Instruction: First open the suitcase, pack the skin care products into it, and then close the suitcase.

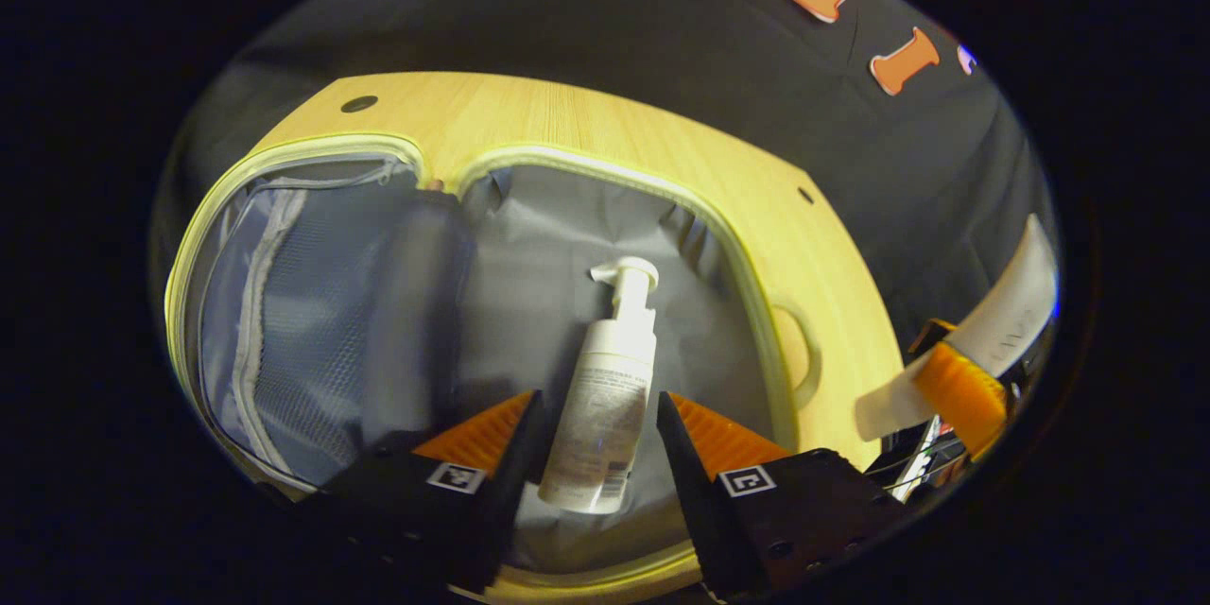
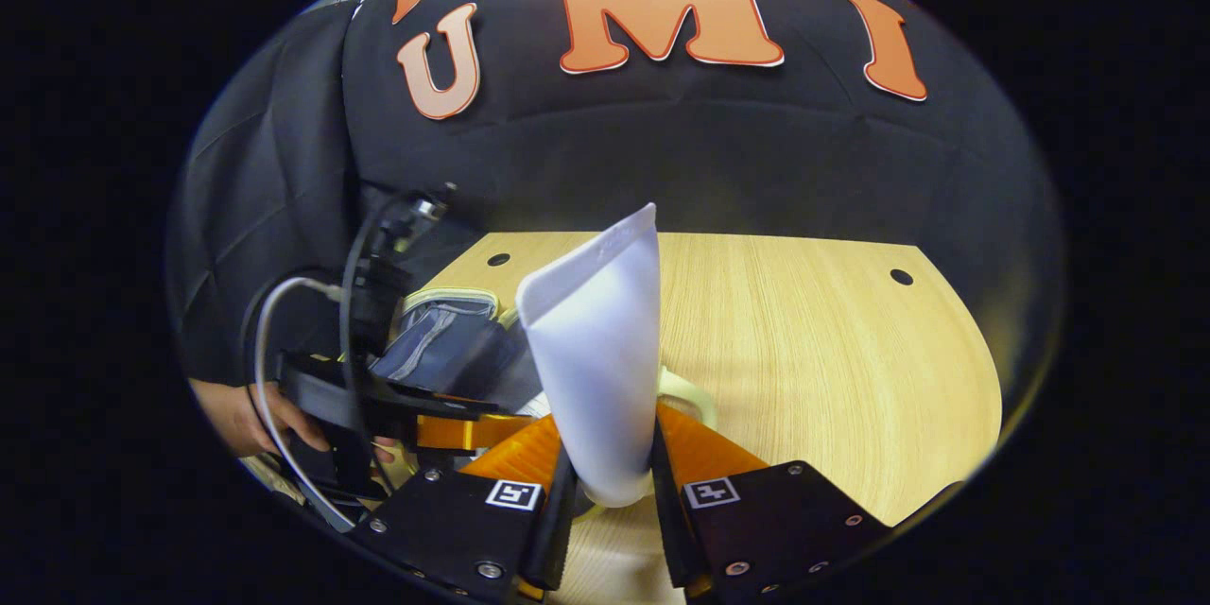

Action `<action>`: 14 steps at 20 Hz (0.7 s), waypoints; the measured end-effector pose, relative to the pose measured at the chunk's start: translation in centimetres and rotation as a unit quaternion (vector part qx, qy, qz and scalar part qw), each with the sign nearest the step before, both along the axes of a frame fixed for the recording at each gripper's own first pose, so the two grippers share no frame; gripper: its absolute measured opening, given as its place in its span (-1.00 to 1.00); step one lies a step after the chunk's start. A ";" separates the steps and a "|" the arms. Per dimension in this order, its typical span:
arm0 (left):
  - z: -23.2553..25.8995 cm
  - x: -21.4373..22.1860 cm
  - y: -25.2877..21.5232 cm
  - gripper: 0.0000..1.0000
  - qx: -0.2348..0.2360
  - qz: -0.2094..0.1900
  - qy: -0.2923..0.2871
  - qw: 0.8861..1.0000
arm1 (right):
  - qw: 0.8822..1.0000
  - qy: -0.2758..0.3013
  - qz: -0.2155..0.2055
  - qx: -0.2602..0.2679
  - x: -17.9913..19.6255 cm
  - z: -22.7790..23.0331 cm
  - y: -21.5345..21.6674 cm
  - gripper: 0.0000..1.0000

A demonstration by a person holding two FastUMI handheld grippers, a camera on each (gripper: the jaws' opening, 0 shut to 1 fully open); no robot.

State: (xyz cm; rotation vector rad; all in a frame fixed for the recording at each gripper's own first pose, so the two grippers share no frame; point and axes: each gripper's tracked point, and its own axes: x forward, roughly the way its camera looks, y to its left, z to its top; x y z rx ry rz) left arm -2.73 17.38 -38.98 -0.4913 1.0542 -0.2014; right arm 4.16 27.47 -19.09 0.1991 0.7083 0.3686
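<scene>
pale wood forms the table (image 1: 605,128), and on it an open suitcase (image 1: 747,284) with a light yellow-green zip edge lies flat, both halves showing grey lining. in the left gripper view, the left gripper (image 1: 596,454) has its fingers spread, and a white pump bottle (image 1: 605,388) lies between them on the lining of the suitcase half straight ahead, its pump head pointing away from the fingers; neither finger visibly touches it. beyond the left finger sits the other half, with a mesh pocket (a dark blurred shape stands at the hinge between the halves, too unclear to name). off past the right finger, the right gripper (image 1: 955,388) carries a white tube (image 1: 1002,321).

in the right gripper view, the right gripper (image 2: 610,463) pinches the white tube (image 2: 600,350) between both fingers, its flat crimped end pointing up and away. beyond the left finger, a hand (image 2: 250,416) holds the left gripper (image 2: 454,430) over the suitcase (image 2: 444,331).
</scene>
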 end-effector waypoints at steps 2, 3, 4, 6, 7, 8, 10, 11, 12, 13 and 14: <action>1.5 0.1 2.2 0.63 -0.011 0.030 -0.024 0.999 | 1.000 0.014 0.012 0.004 -0.1 -0.6 1.3 -0.18; 2.4 -0.1 3.2 0.63 -0.010 0.044 -0.039 0.998 | 1.000 0.021 0.018 0.006 -0.1 -1.0 2.0 -0.18; 3.6 -0.2 4.7 0.63 -0.001 0.057 -0.054 0.997 | 0.999 0.029 0.024 0.010 -0.4 -1.5 2.8 -0.18; 5.9 -0.4 8.2 0.63 0.027 0.079 -0.084 0.993 | 0.998 0.052 0.034 0.017 -0.8 -2.6 4.4 -0.18; 7.2 -0.4 10.0 0.63 0.043 0.090 -0.096 0.990 | 0.997 0.061 0.038 0.020 -0.9 -3.0 5.1 -0.18; 9.0 -0.9 11.9 0.63 0.059 0.100 -0.104 0.988 | 0.997 0.069 0.042 0.022 -0.9 -3.5 5.7 -0.18; 11.3 -1.6 15.4 0.63 0.084 0.123 -0.117 0.982 | 0.995 0.093 0.041 0.019 -0.6 -5.1 6.6 -0.18; 12.1 -1.7 17.2 0.63 0.093 0.136 -0.121 0.979 | 0.993 0.112 0.040 0.018 -0.6 -6.1 7.1 -0.18; 13.2 -2.2 18.7 0.63 0.102 0.148 -0.121 0.976 | 0.991 0.130 0.038 0.017 -0.6 -6.9 7.1 -0.18; 14.1 -2.8 20.4 0.63 0.107 0.159 -0.120 0.974 | 0.988 0.148 0.031 0.017 -0.6 -7.6 7.2 -0.18; 14.8 -3.4 21.9 0.63 0.113 0.171 -0.117 0.972 | 0.985 0.168 0.025 0.020 -0.7 -8.1 7.5 -0.18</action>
